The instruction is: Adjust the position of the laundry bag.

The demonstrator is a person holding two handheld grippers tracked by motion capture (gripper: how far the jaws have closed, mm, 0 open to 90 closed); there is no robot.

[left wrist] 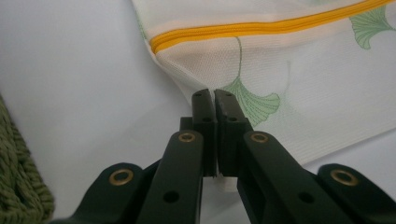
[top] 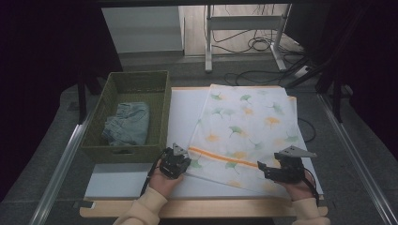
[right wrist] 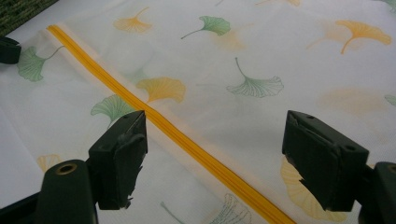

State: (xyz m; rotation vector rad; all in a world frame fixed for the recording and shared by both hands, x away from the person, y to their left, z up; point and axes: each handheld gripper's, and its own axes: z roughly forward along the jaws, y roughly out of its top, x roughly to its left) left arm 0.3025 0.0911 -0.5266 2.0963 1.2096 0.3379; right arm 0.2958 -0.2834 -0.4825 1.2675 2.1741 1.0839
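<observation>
zipper [right wrist: 187, 140] runs lengthwise between right gripper [right wrist: 215, 154]'s wide-apart jaws; mesh laundry bag [top: 246, 126]'s left edge is pinched tight by left gripper [left wrist: 215, 100].

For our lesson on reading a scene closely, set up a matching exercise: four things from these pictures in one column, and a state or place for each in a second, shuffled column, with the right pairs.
Column one:
1. left tongs
2. right tongs
3. folded denim garment
4. orange zipper

Column two:
A. lying inside the green woven basket
B. running across the leaf-printed mesh bag
C. shut, at the bag's near left corner
D. open, hovering over the bag

Pairs: 1-C, 2-D, 3-A, 4-B
</observation>
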